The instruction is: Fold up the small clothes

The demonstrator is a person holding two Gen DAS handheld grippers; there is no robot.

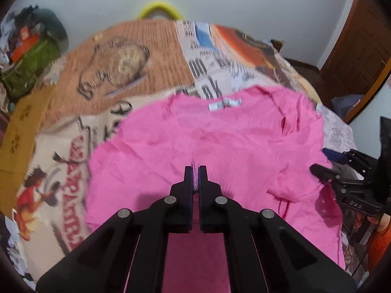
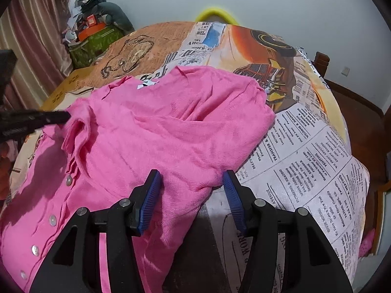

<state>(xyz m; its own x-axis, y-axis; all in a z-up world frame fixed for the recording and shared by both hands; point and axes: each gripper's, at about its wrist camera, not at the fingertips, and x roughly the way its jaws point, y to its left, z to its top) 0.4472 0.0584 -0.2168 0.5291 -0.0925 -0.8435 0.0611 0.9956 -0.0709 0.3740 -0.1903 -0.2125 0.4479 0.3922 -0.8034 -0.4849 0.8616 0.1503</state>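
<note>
A pink button-up knit top [image 1: 220,141] lies spread on the printed bed cover [image 1: 136,56], its white neck label [image 1: 224,104] at the far side. My left gripper [image 1: 195,171] is shut, with a thin ridge of the pink fabric pinched between its pads. In the right wrist view it comes in from the left [image 2: 66,116] and holds a raised fold of the top [image 2: 158,127]. My right gripper [image 2: 193,178] stands open low over the top's near right edge. Pink cloth lies between its blue pads [image 2: 151,195], and neither pad presses on it. Several buttons [image 2: 52,218] run down the left.
The newspaper-print bed cover [image 2: 305,158] falls away at the right. A pile of clutter with a green bag [image 2: 95,41] sits at the back left beside a curtain [image 2: 31,36]. A yellow hoop [image 1: 160,7] leans on the far wall, and a wooden door [image 1: 361,48] is at the right.
</note>
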